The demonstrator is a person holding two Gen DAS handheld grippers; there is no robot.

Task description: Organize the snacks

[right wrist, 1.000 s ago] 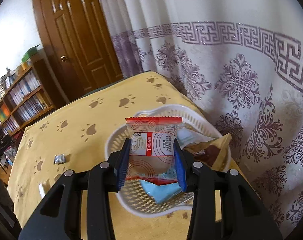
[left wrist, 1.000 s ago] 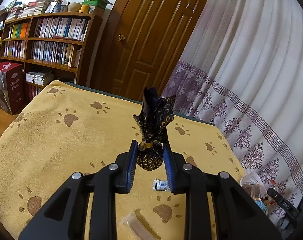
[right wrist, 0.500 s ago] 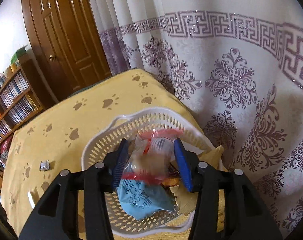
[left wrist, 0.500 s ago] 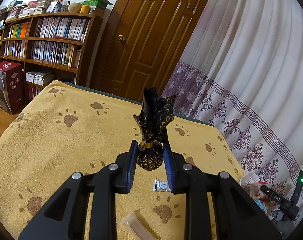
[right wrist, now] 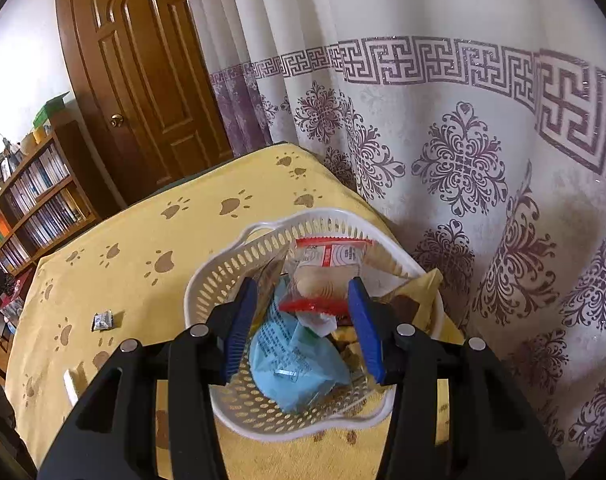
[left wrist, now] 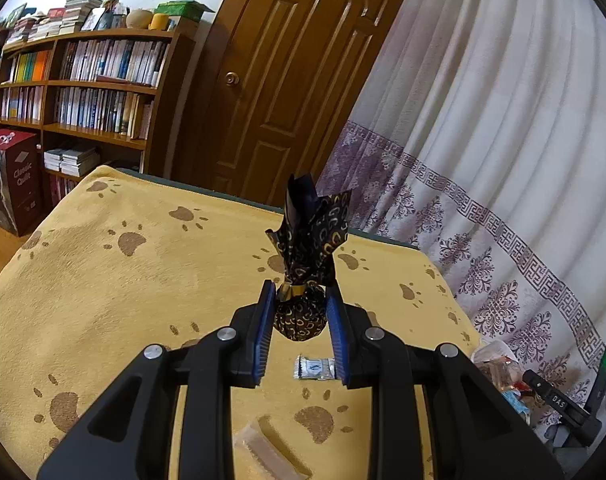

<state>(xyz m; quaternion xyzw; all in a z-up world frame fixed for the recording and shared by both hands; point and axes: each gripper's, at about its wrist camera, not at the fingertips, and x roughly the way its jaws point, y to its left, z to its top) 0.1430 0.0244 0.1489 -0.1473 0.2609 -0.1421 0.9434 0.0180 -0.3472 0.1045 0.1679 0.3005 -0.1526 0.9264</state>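
Observation:
My left gripper (left wrist: pixel 301 289) is shut on a dark foil-wrapped candy (left wrist: pixel 303 318) with gold print, held upright above the yellow paw-print cloth (left wrist: pixel 103 300). My right gripper (right wrist: pixel 302 282) hangs over the white slotted basket (right wrist: pixel 223 272) with its jaws apart. A red-and-white snack packet (right wrist: pixel 327 272) lies in the basket between the jaws; the pads do not press on it. A light blue packet (right wrist: pixel 295 360) and other wrapped snacks lie below it. A small silver sachet (left wrist: pixel 315 368) and a beige wafer bar (left wrist: pixel 269 452) lie loose on the cloth.
The basket stands at the table's right edge, close to a patterned curtain (right wrist: pixel 463 160). A brown door (left wrist: pixel 279 80) and a bookshelf (left wrist: pixel 83 80) stand beyond the far side. The silver sachet (right wrist: pixel 103 320) lies left of the basket.
The right gripper's jaws opened and the red-and-white packet dropped from them into the basket. The left gripper and its candy kept still.

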